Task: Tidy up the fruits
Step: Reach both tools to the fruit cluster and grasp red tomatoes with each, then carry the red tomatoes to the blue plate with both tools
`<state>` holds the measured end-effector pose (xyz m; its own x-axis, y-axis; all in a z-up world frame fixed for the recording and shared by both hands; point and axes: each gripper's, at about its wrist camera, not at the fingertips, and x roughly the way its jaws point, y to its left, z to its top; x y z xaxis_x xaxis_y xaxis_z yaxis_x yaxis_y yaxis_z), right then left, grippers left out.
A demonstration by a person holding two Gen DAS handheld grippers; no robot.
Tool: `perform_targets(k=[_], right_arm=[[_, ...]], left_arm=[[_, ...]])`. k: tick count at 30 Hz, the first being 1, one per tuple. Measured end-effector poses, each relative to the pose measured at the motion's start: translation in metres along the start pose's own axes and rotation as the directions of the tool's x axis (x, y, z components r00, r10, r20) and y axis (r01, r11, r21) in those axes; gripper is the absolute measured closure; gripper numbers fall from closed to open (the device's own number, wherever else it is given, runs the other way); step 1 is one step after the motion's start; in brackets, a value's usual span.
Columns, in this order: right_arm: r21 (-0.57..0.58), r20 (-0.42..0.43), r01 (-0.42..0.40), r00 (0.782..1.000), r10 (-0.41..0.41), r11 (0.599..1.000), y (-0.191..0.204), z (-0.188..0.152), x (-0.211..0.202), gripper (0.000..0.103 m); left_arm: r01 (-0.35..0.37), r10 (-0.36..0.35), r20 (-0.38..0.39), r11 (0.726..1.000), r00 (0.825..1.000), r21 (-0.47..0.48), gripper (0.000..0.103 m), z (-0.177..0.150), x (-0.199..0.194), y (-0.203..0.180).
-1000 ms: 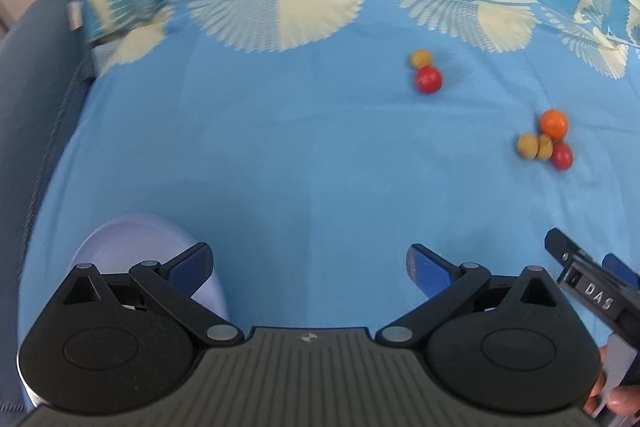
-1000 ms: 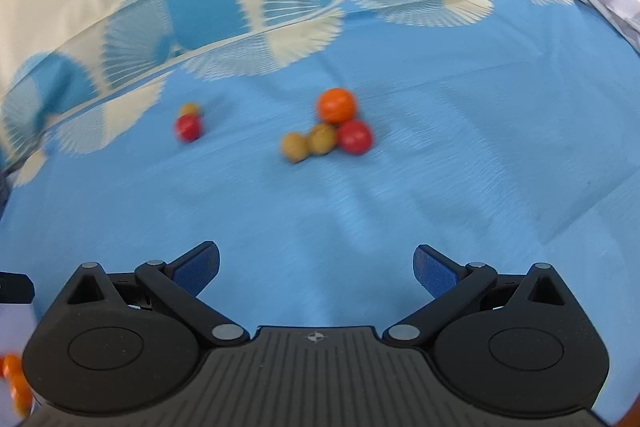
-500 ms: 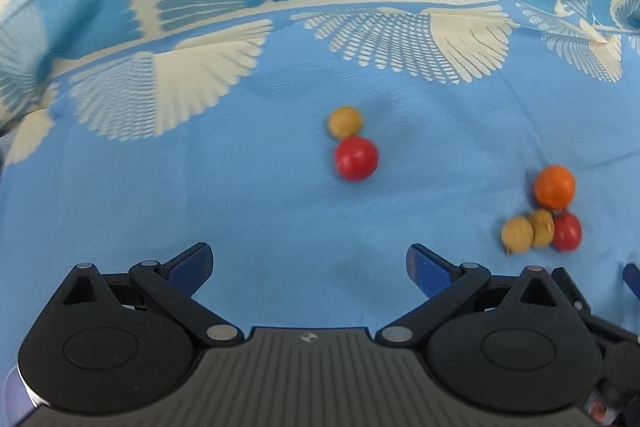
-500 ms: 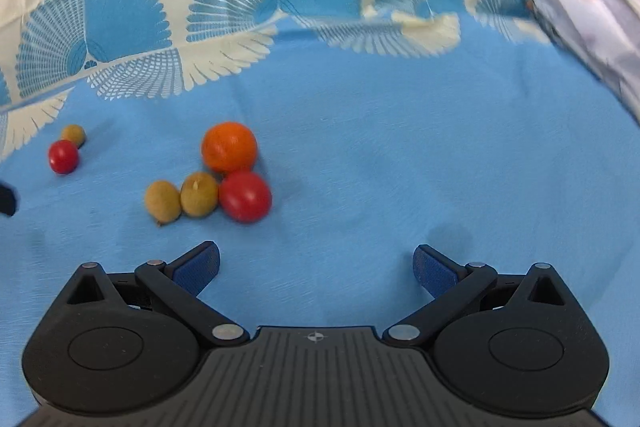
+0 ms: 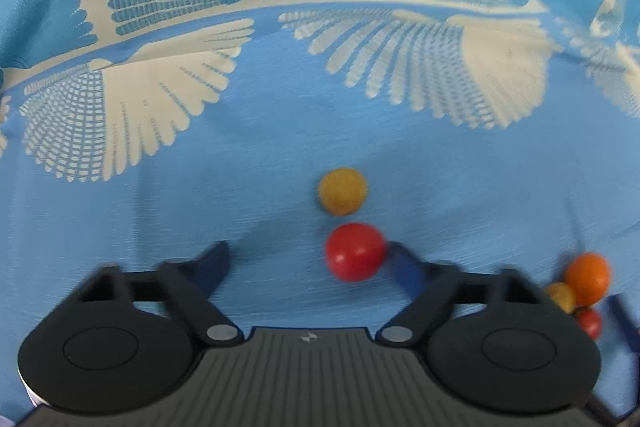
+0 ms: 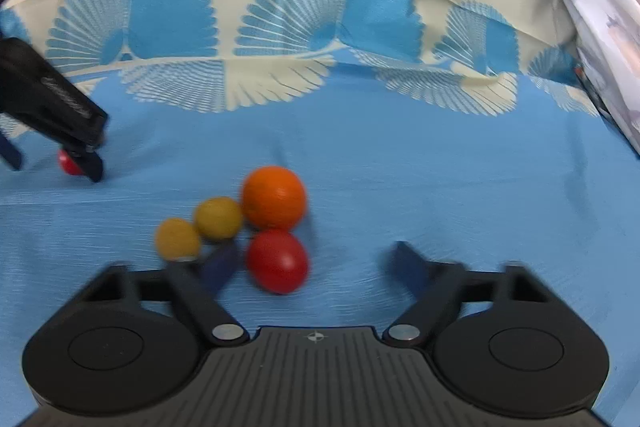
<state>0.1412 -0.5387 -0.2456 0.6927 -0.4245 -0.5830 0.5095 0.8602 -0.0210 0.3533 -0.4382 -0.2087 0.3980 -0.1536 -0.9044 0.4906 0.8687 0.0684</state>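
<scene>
In the left wrist view my left gripper (image 5: 310, 259) is open low over the blue cloth, with a red fruit (image 5: 355, 251) between its fingers near the right one and a yellow-brown fruit (image 5: 342, 191) just beyond. In the right wrist view my right gripper (image 6: 316, 261) is open, with a red fruit (image 6: 278, 261) between its fingers by the left one. An orange fruit (image 6: 275, 197) and two yellow-brown fruits (image 6: 218, 219) lie just beyond and left of it. The left gripper (image 6: 60, 131) shows at the far left there.
A blue tablecloth (image 5: 200, 195) with a cream fan pattern covers the table and drops away at the far edge. A pale patterned cloth (image 6: 600, 7) hangs at the right. The orange cluster (image 5: 586, 275) shows at the left wrist view's right edge.
Both grippers have moved forward and down to the fruits. The left now straddles the lone red fruit, the right straddles the red fruit of the cluster. Both remain open.
</scene>
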Motion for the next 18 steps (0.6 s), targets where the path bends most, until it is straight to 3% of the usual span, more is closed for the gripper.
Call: perform_targets(k=[1, 2, 4, 5, 8, 12, 18], right_arm=[[-0.013, 0.006, -0.018, 1.000, 0.018, 1.000, 0.003, 0.000, -0.001, 0.048], [-0.020, 0.010, -0.029, 1.000, 0.029, 0.999, 0.004, 0.000, -0.002, 0.060], [-0.013, 0.010, -0.001, 1.000, 0.001, 1.000, 0.002, 0.001, -0.004, 0.071], [0.026, 0.014, -0.001, 1.000, 0.001, 1.000, -0.003, 0.002, -0.006, 0.071], [0.100, 0.042, 0.117, 0.992, -0.122, 0.988, -0.020, 0.004, -0.017, 0.071], [0.204, 0.047, 0.109, 0.992, -0.121, 0.973, -0.039, 0.002, -0.028, 0.071], [0.279, 0.069, 0.064, 0.994, -0.087, 0.958, -0.032, 0.004, -0.074, 0.071]], left_arm=[[0.011, -0.011, 0.006, 1.000, 1.000, 0.002, 0.057, 0.002, -0.003, -0.003], [0.011, -0.011, 0.009, 1.000, 1.000, 0.023, 0.069, 0.003, -0.006, -0.007], [-0.013, 0.012, 0.019, 0.998, 1.000, 0.056, 0.069, 0.000, -0.011, -0.014], [-0.018, 0.016, 0.027, 0.997, 1.000, 0.071, 0.069, -0.004, -0.015, -0.016], [-0.012, 0.007, 0.048, 0.995, 0.999, 0.096, 0.069, -0.019, -0.033, -0.017], [0.021, -0.025, 0.047, 0.996, 0.999, 0.085, 0.069, -0.049, -0.066, -0.010], [0.044, -0.045, 0.024, 0.999, 0.999, 0.024, 0.069, -0.115, -0.134, 0.025]])
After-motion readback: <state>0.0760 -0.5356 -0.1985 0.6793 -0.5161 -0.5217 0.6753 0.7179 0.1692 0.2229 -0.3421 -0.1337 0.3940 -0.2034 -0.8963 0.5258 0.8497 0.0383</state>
